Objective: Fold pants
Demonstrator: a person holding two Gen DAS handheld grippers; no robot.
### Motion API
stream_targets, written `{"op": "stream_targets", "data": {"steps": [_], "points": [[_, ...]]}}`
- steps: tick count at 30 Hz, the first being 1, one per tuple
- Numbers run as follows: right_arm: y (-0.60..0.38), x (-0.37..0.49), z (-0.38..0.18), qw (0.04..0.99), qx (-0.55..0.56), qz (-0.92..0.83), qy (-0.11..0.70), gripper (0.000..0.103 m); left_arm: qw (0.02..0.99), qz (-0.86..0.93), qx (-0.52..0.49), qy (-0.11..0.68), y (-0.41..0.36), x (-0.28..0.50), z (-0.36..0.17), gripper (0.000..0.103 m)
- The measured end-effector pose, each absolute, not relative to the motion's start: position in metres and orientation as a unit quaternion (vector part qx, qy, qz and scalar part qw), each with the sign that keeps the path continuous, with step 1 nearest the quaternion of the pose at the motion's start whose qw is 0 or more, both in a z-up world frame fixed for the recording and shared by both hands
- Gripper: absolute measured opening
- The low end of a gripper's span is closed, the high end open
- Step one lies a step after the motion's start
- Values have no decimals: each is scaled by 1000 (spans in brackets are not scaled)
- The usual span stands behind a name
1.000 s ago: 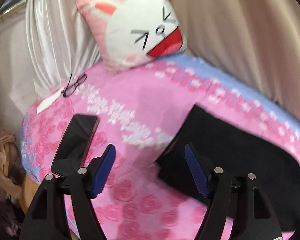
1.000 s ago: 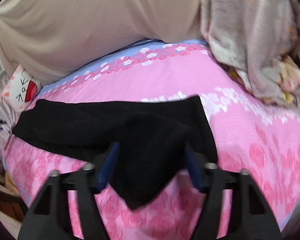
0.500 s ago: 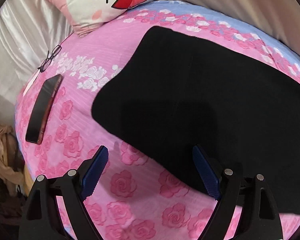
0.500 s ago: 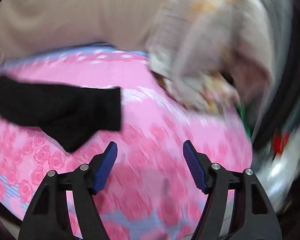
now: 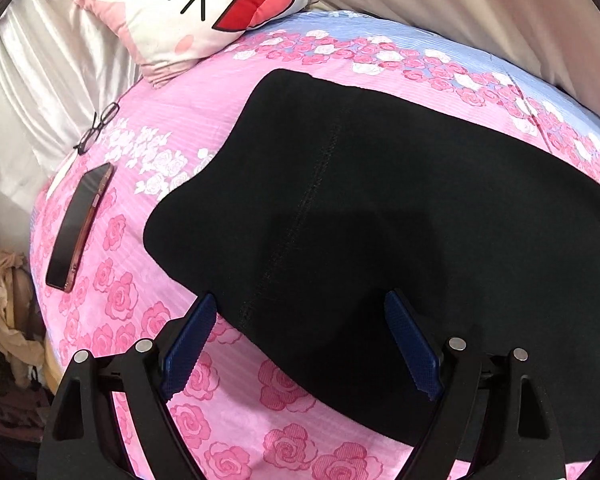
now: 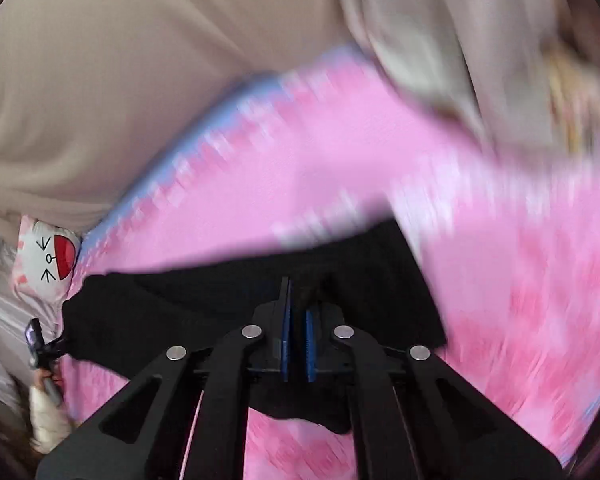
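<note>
The black pants (image 5: 380, 208) lie spread flat on the pink rose-print bedspread (image 5: 204, 128), filling the centre and 3 o'clock side of the left wrist view, a stitched seam running down toward 6 o'clock. The left gripper (image 5: 300, 340) hovers at their near edge, jaws wide apart with nothing between them. In the blurred right wrist view the right gripper (image 6: 297, 320) has its blue pads pressed nearly together on a fold of the pants (image 6: 180, 312). A phone (image 5: 80, 228) lies at 9 o'clock, glasses (image 5: 98, 128) at 10 o'clock, a cartoon-face pillow (image 5: 196, 8) near 11 o'clock
</note>
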State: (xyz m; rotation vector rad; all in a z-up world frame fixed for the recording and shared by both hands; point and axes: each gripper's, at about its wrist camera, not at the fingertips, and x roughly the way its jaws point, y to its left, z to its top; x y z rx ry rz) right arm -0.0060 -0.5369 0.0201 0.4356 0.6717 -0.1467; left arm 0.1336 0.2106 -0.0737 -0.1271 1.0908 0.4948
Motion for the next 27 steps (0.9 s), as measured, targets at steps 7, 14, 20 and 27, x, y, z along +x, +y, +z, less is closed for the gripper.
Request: {"op": "stream_targets", "data": {"steps": [7,14,20,27], "points": [[-538,-116,-51,853,-2,-215,475,57,828,203,-74,518,220,122,-79,87],[-566,-139,-23,880,267,-172,353,80,821,208,-82,525,217,133,-78,87],[-598,-30,-86,755,470,-63,453,34,824,216,-74,519,211,133,-78,87],[-534,-4,49,930,100,-104,337,5,821,203,-102,524,217,130,-79,87]]}}
